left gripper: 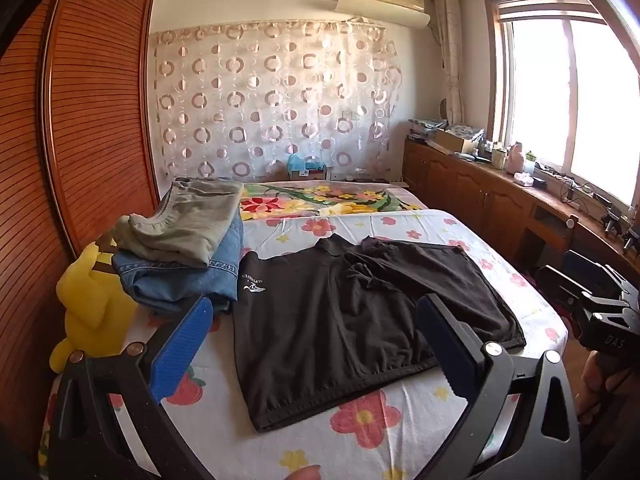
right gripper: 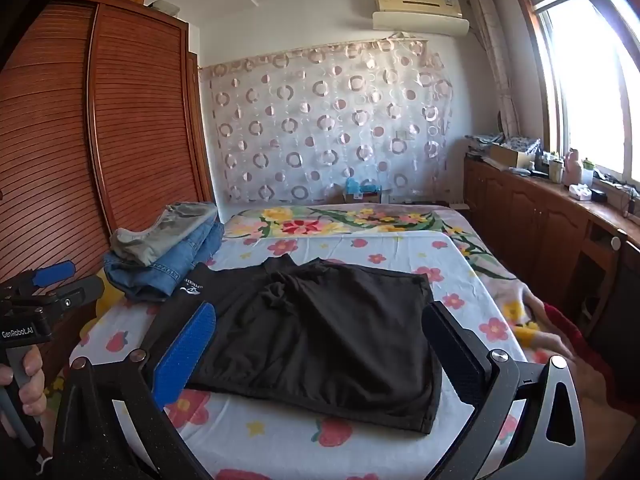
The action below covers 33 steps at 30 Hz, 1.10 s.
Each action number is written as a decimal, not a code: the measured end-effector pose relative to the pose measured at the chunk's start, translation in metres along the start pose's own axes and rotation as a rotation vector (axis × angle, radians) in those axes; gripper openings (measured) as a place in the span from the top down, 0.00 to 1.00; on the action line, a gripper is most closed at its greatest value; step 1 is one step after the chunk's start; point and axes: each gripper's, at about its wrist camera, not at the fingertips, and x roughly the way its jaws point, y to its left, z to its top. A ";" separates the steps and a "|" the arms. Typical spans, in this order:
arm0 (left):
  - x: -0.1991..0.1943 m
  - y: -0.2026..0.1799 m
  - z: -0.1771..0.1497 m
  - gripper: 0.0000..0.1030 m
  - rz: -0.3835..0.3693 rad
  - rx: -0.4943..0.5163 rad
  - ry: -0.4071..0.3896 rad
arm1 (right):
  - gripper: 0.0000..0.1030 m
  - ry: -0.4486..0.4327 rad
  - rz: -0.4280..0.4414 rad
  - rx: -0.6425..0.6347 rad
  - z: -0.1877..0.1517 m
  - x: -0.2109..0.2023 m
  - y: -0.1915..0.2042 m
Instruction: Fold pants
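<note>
A black pair of pants (left gripper: 352, 320) lies folded in a flat rectangle on the flowered bed sheet (left gripper: 360, 420), with a small white logo near its far left corner. It also shows in the right wrist view (right gripper: 328, 336). My left gripper (left gripper: 316, 340) is open and empty, held above the pants' near edge. My right gripper (right gripper: 320, 348) is open and empty, also above the pants. The left gripper shows at the left edge of the right wrist view (right gripper: 52, 280), and the right gripper's body sits at the right edge of the left wrist view.
A stack of folded clothes, grey pants (left gripper: 188, 224) on blue jeans (left gripper: 188, 276), sits at the bed's far left. A yellow plush toy (left gripper: 88, 304) lies beside it. A wooden wardrobe (left gripper: 80, 120) stands left. Wooden cabinets (left gripper: 500, 200) with clutter run under the window on the right.
</note>
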 end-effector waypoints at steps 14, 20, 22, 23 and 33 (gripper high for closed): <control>0.000 -0.001 0.000 0.01 0.002 -0.001 0.001 | 0.00 -0.004 0.013 0.004 0.002 0.001 0.001; 0.000 -0.001 0.000 0.01 0.002 -0.001 0.002 | 0.00 -0.006 0.010 0.008 0.000 0.000 0.001; 0.000 -0.001 0.000 0.01 0.001 -0.002 0.002 | 0.00 -0.004 0.007 0.008 0.000 0.000 0.001; 0.000 -0.001 0.000 0.01 0.002 -0.003 0.002 | 0.00 -0.004 0.005 0.008 0.001 0.000 0.001; -0.001 -0.001 -0.006 0.01 0.001 -0.004 -0.004 | 0.00 -0.003 -0.004 0.005 0.000 -0.006 0.005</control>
